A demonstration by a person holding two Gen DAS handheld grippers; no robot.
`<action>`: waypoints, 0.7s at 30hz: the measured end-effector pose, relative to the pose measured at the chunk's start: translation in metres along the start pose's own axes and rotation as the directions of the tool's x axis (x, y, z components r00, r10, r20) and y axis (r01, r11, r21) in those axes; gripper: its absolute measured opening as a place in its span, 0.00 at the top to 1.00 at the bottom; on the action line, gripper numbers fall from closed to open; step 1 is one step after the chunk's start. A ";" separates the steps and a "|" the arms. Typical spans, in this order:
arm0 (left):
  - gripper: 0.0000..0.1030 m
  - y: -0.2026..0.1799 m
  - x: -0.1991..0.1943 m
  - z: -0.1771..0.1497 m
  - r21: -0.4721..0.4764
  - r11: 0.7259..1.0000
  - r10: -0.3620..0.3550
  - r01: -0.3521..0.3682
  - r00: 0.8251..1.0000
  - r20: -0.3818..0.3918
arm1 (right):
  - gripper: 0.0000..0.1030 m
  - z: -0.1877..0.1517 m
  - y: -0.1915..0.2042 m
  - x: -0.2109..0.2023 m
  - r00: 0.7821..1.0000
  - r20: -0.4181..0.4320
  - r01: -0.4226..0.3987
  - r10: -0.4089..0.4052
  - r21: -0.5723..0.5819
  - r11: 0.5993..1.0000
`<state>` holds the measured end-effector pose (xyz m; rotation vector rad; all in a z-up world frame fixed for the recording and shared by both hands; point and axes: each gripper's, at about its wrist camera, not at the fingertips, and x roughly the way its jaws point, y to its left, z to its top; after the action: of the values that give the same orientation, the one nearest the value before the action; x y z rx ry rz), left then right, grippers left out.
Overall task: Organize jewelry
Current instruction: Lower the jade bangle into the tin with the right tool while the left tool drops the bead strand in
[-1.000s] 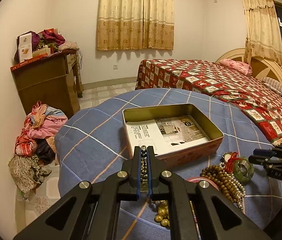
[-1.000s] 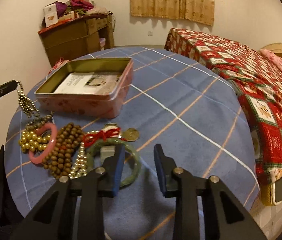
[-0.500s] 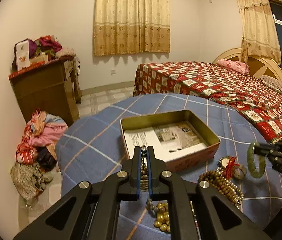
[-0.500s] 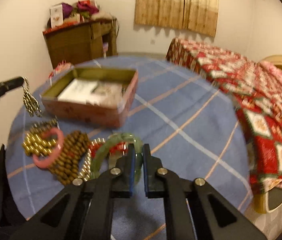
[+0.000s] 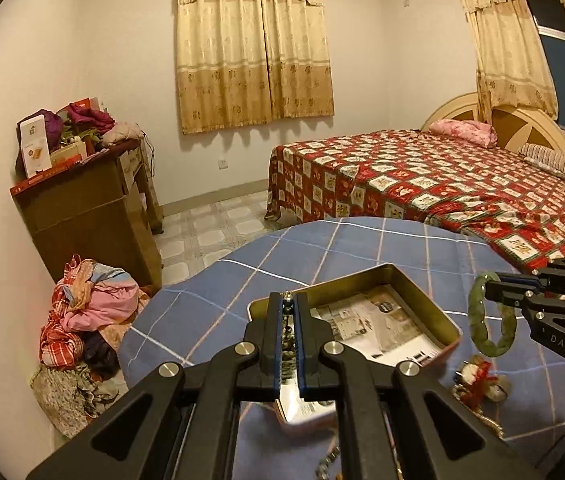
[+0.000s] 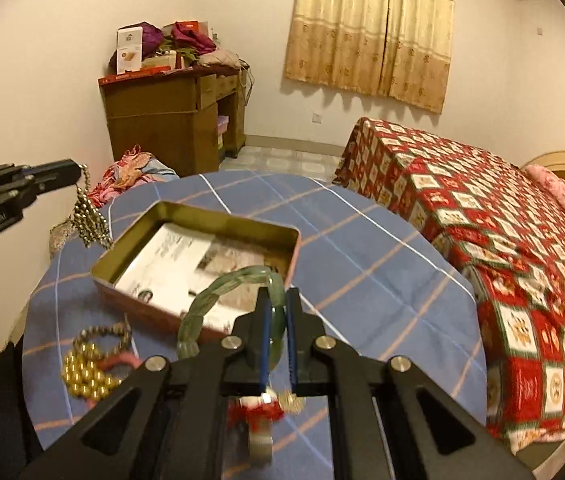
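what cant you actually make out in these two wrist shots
- Left wrist view: the beaded chain is mostly hidden between the left gripper fingers; its hanging part shows only in the right wrist view.
- Left wrist view: the print on the paper in the tin box is too small to read.
- Right wrist view: the red-tasselled charm is blurred and half covered by the right gripper, which clamps the green bangle.

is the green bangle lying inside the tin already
No, the green bangle is clamped in the right gripper and hangs in the air near the tin, which holds only printed paper.
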<state>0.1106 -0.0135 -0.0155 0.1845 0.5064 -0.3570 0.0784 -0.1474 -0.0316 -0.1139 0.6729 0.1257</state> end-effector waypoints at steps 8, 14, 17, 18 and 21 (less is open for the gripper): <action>0.96 -0.003 0.043 0.003 0.040 0.999 0.023 -0.021 0.999 -0.048 | 0.91 0.021 0.008 0.038 1.000 -0.016 0.011 -0.012 -0.024 1.000; 0.96 -0.007 0.068 0.003 0.083 0.995 0.054 -0.048 0.996 -0.072 | 0.91 0.028 0.006 0.065 0.999 -0.042 0.024 -0.024 -0.010 1.000; 0.96 -0.006 0.081 0.001 0.089 0.994 0.070 -0.062 0.993 -0.095 | 0.91 0.030 0.009 0.074 0.998 -0.053 0.032 -0.033 -0.009 0.999; 0.96 -0.006 0.086 -0.001 0.090 0.994 0.072 -0.062 0.992 -0.106 | 0.91 0.031 0.010 0.078 0.998 -0.060 0.034 -0.034 -0.009 0.999; 0.96 -0.007 0.094 -0.006 0.099 0.993 0.079 -0.066 0.989 -0.128 | 0.91 0.030 0.011 0.088 0.996 -0.078 0.038 -0.038 -0.011 0.999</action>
<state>0.1823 -0.0458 -0.0686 0.3187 0.6121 -0.2991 0.1633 -0.1253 -0.0636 -0.1411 0.7474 0.0881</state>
